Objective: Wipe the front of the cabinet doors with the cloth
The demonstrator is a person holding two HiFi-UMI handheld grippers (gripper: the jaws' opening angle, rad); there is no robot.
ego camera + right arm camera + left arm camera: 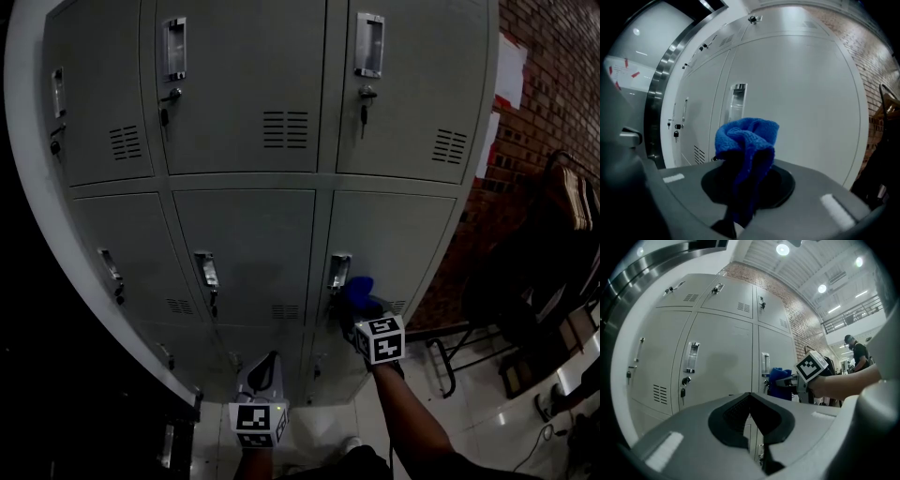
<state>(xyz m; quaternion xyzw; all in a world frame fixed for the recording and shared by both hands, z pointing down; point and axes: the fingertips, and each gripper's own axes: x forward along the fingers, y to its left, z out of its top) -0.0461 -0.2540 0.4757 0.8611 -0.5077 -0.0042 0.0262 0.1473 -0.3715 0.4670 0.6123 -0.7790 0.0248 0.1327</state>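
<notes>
A grey metal locker cabinet (253, 187) with several doors fills the head view. My right gripper (361, 305) is shut on a bunched blue cloth (359, 291), held close to the middle-row right door (394, 244) just beside its recessed handle (338, 272). In the right gripper view the cloth (746, 140) sticks up between the jaws, a short way off the door, with the handle (737, 102) behind it. My left gripper (265, 370) hangs lower, in front of the bottom row, jaws shut and empty (751, 401).
A brick wall (534, 103) stands right of the cabinet. Dark chairs and a metal frame (525, 319) crowd the floor at the right. Keys hang in the top-row locks (364, 114). A person (857, 352) stands far off in the left gripper view.
</notes>
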